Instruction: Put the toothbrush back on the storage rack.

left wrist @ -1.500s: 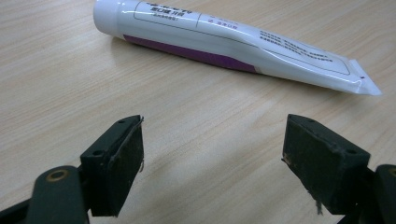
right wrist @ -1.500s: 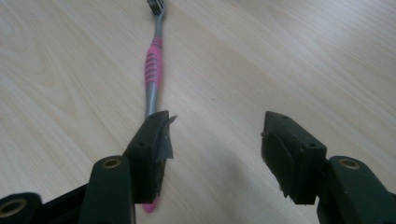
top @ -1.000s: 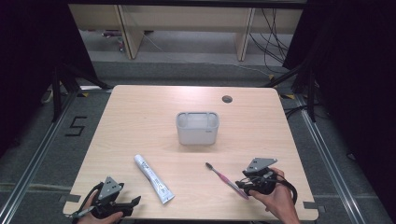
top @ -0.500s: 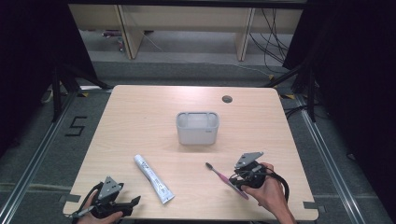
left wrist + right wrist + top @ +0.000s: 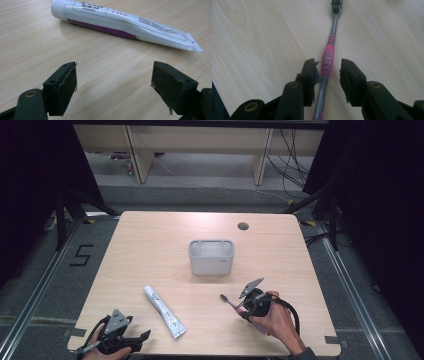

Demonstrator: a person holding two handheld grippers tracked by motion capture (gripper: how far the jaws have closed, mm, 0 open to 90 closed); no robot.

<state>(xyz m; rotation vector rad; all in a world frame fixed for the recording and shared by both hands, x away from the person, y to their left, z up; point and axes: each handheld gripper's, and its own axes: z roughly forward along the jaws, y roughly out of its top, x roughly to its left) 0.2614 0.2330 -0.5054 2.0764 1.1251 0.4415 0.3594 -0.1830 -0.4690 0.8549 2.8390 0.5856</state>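
Toothbrush with pink and grey handle (image 5: pixel 327 60) lies unlifted between the right gripper (image 5: pixel 328 72)'s just-closing, not yet pressing jaws; left gripper (image 5: pixel 113 82) waits wide open near white toothpaste tube (image 5: pixel 120 21).

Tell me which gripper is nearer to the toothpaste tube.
Left. The left gripper sits at the table's near edge just beside the toothpaste tube, jaws open. The right gripper is farther off, straddling the toothbrush, jaws just closing.

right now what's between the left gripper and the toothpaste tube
Bare wood. In the left gripper view only tabletop lies between the open left gripper and the toothpaste tube.
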